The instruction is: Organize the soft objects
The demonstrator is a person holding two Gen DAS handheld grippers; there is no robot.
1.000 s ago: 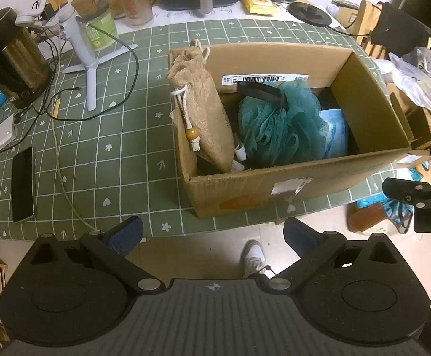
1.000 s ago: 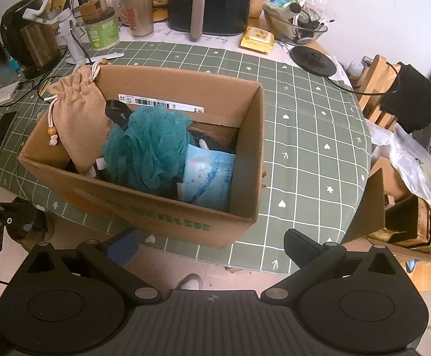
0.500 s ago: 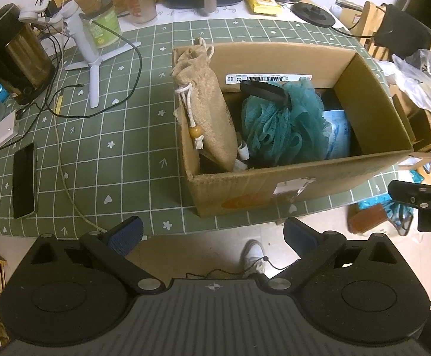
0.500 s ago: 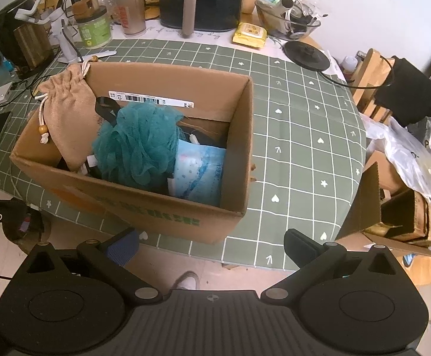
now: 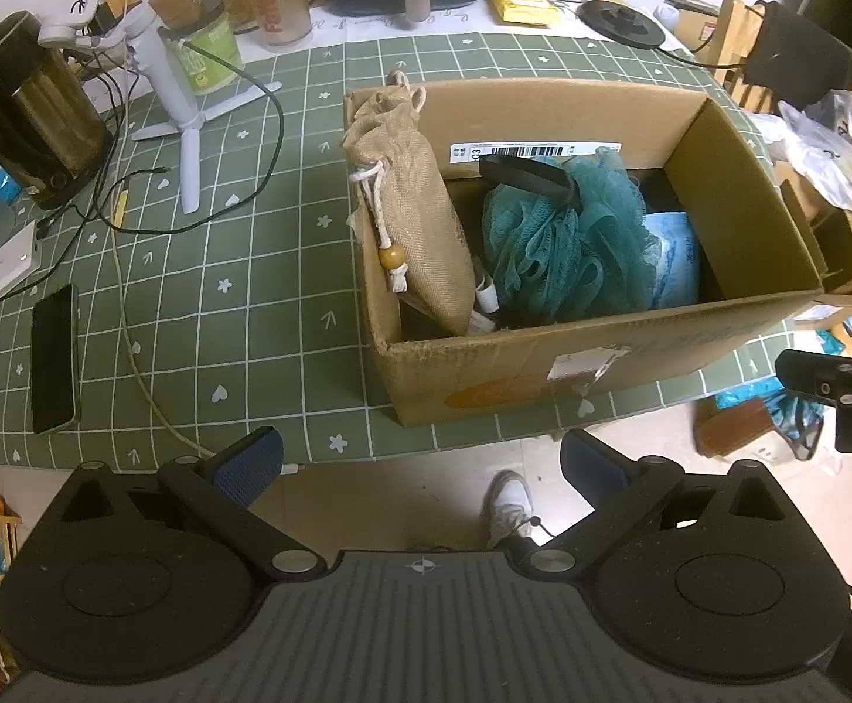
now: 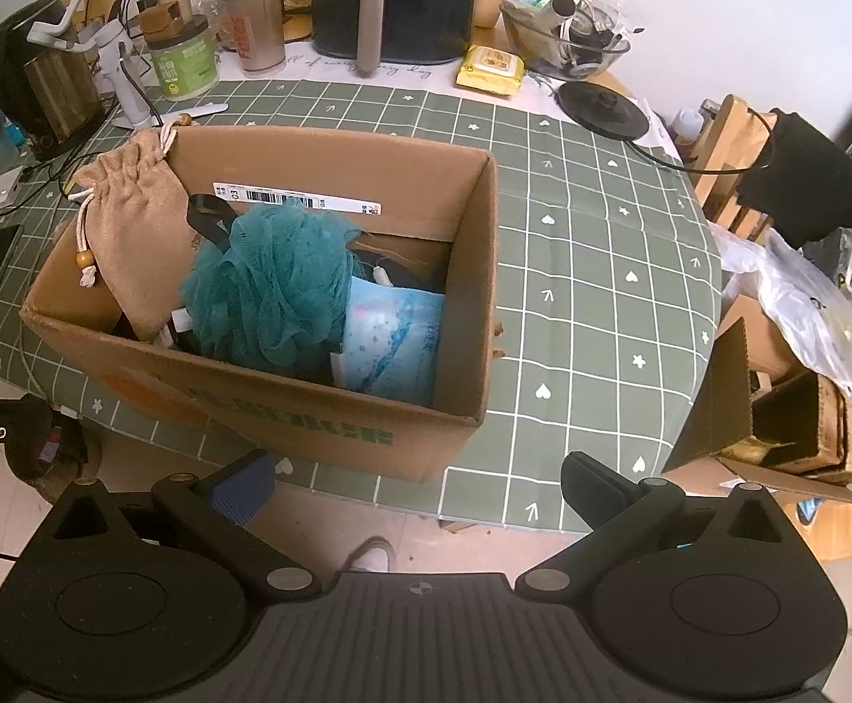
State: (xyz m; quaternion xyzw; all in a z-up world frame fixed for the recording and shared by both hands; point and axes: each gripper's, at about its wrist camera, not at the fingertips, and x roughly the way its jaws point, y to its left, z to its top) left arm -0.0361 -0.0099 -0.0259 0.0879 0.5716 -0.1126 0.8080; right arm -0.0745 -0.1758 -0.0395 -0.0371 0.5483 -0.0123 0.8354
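I hold left gripper and right gripper spread, empty, short of the box to choose a pick | sponge mid-box, bag leaning at 9 o'clock wall, blue pack at 3 o'clock

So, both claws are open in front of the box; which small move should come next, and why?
Probably move the left claw forward and down toward the burlap pouch. Both claws are open and empty, short of the cardboard box. The pouch leans over the box's left wall, highest and nearest that claw, while the teal mesh sponge sits deeper beside it.
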